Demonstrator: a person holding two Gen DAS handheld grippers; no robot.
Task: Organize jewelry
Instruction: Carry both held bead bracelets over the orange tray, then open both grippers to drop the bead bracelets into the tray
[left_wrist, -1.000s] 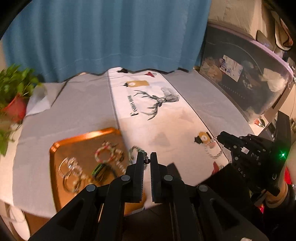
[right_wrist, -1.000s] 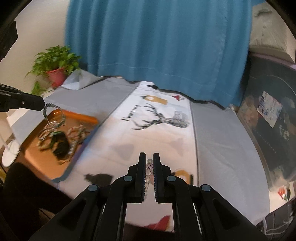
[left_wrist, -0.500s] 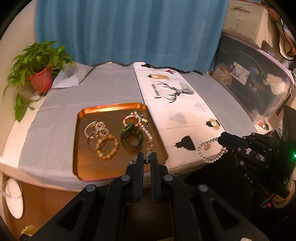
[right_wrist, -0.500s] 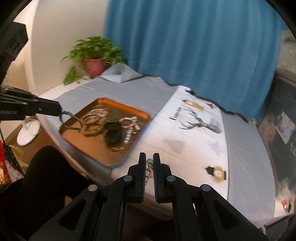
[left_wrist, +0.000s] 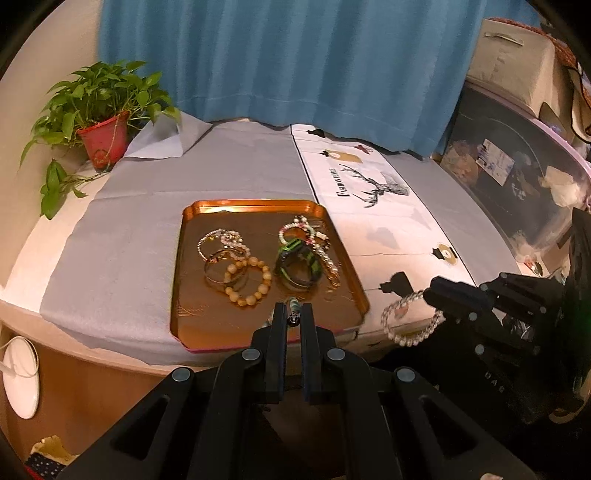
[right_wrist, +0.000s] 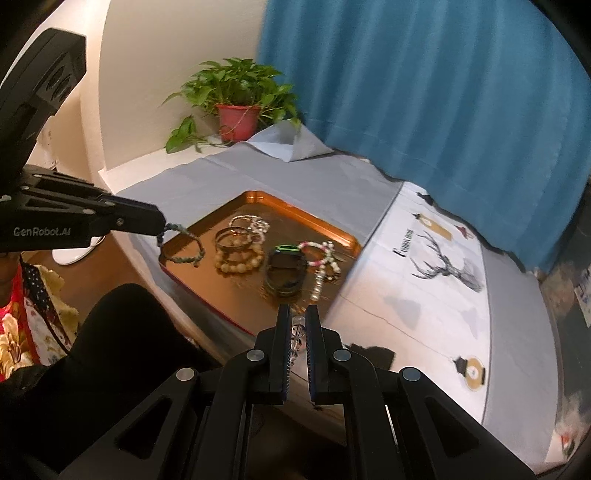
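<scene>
The copper tray (left_wrist: 177, 258) at frame centre holds a tan bead bracelet (left_wrist: 248, 281), thin bangles (left_wrist: 221, 243), a black-and-green band (left_wrist: 297, 266) and a pearl chain (left_wrist: 327, 260). The left gripper (left_wrist: 293, 313) is clenched on a teal braided bracelet (right_wrist: 183, 249), mostly hidden in its own view. At lower right, the right gripper (right_wrist: 296, 315) pinches a clear bead bracelet (left_wrist: 408, 317), whose beads blur between the fingers.

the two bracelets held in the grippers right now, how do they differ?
The teal braided bracelet in the left hand-held gripper is dark cord; the clear bead bracelet in the right hand-held gripper is pale, glassy beads. Teal hangs over the tray; clear hangs off its right edge. Both dangle, pinched.
</scene>
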